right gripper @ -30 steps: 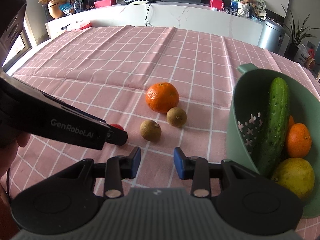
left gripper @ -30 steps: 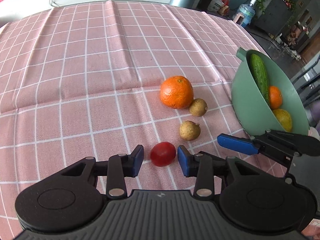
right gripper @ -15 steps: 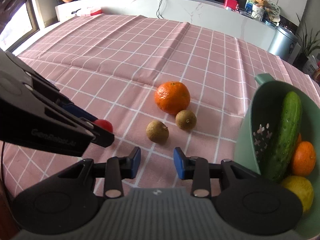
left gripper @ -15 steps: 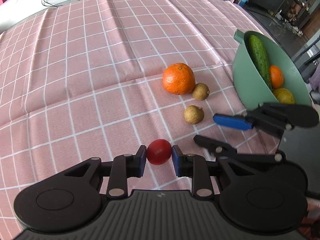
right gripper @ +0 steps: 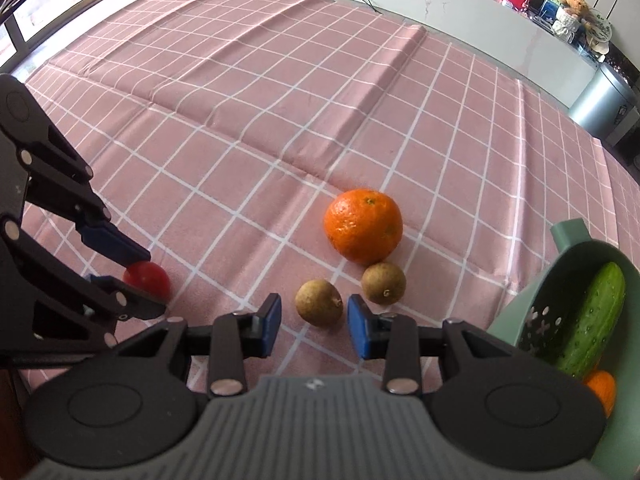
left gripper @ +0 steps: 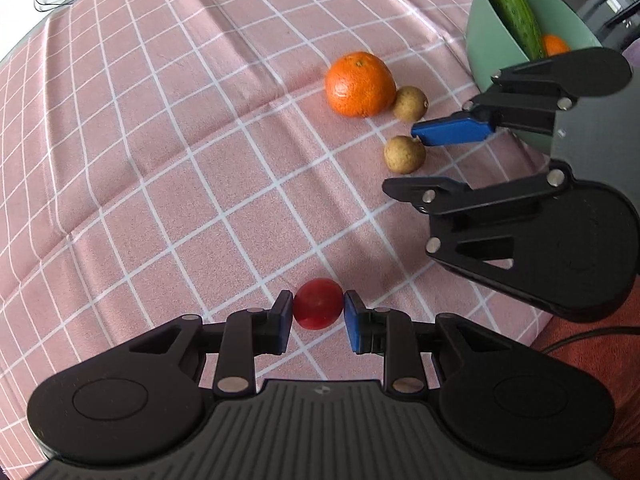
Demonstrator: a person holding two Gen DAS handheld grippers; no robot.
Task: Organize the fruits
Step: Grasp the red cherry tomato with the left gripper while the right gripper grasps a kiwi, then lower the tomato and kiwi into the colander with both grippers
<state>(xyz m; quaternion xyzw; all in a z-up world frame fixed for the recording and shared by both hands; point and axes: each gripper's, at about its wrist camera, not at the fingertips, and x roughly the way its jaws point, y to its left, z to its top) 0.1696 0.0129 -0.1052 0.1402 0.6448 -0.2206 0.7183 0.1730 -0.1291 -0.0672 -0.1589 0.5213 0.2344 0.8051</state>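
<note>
In your left wrist view, your left gripper (left gripper: 319,317) points steeply down at the pink checked tablecloth (left gripper: 160,168), its black linkages filling the bottom of the frame. Its blue pads (left gripper: 352,322) are pressed against both sides of the small round red tomato (left gripper: 319,308), low and centre, so you have the tomato clamped. Up and to the right sits the large round orange (left gripper: 359,83), with one small brown longan (left gripper: 409,103) touching its right side and a second brown longan (left gripper: 404,154) just below that. Your right gripper (left gripper: 434,162) reaches in from the right edge, one blue finger beside the second longan. The green plastic colander bowl (left gripper: 484,40) stands in the upper right corner, holding a long green cucumber (left gripper: 516,16) and a smaller orange fruit (left gripper: 554,45).

In your right wrist view, your right gripper (right gripper: 314,323) tilts down toward the cloth, its jaws parted with nothing gripped: the nearer longan (right gripper: 319,302) lies between and just ahead of the fingertips (right gripper: 271,316), with a gap on each side. The other longan (right gripper: 383,283) sits to the upper right, touching the orange (right gripper: 363,230). At the left edge, your left gripper (right gripper: 140,276) holds the tomato (right gripper: 147,278) against the cloth. The colander (right gripper: 568,236) with its cucumber (right gripper: 592,320) lies at the lower right.
</note>
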